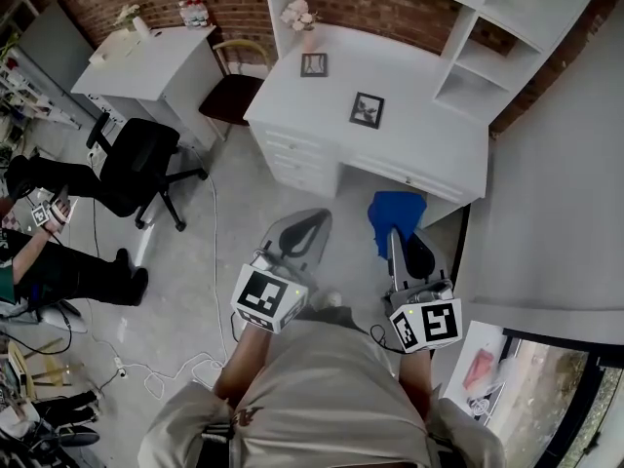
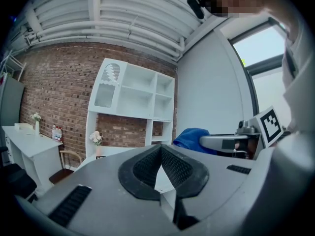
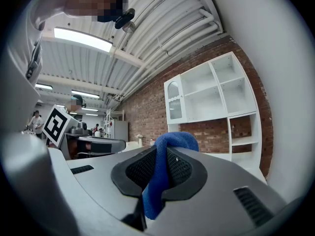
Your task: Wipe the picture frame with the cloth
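Note:
Two dark picture frames sit on the white desk point(image 1: 429, 149): one lies flat near the middle point(image 1: 367, 110), a smaller one stands further back point(image 1: 314, 64). My right gripper point(image 1: 393, 234) is shut on a blue cloth point(image 1: 395, 211), held over the floor just short of the desk's front. In the right gripper view the cloth point(image 3: 170, 141) loops over the pinched jaws of the right gripper point(image 3: 160, 156). My left gripper point(image 1: 314, 224) hovers beside it to the left, shut with nothing in it; its tips meet in the left gripper view point(image 2: 160, 150). Both grippers are well short of the frames.
A vase of flowers point(image 1: 300, 16) stands at the desk's back left, and a white shelf unit point(image 1: 507, 27) rises on its right. A wooden chair point(image 1: 234, 91), a black office chair point(image 1: 141, 164) and a second white desk point(image 1: 146, 61) stand at left. Cables point(image 1: 175, 369) trail over the floor.

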Demonstrator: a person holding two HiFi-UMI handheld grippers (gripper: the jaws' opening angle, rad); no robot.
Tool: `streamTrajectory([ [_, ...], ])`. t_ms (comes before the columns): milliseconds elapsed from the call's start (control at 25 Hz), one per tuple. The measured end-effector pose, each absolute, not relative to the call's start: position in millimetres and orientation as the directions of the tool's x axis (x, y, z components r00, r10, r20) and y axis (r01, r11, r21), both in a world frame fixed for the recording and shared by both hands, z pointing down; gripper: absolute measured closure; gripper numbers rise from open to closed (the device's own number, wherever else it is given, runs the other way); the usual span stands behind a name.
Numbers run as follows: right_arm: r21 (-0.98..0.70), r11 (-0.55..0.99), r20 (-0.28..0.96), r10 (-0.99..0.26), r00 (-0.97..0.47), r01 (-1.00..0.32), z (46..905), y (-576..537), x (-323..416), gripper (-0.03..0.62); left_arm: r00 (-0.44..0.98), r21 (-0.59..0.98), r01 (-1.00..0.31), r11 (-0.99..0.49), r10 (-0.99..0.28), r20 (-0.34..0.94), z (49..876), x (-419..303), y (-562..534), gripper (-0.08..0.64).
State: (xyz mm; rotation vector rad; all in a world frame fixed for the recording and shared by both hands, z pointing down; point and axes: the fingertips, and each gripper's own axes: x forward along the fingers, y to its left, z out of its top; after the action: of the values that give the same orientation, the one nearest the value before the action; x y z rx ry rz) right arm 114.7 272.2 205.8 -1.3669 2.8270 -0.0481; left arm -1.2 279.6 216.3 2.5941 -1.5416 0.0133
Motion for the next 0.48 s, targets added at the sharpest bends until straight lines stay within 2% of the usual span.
streamTrajectory([
  [480, -0.045, 0.628, 0.003, -0.777, -0.629, -0.777, 209.3, 231.4, 120.9, 0.558, 0.464, 0.096, -0.884, -0.457, -0.883, 0.07, 219.0, 6.1, 240.0, 0.557],
])
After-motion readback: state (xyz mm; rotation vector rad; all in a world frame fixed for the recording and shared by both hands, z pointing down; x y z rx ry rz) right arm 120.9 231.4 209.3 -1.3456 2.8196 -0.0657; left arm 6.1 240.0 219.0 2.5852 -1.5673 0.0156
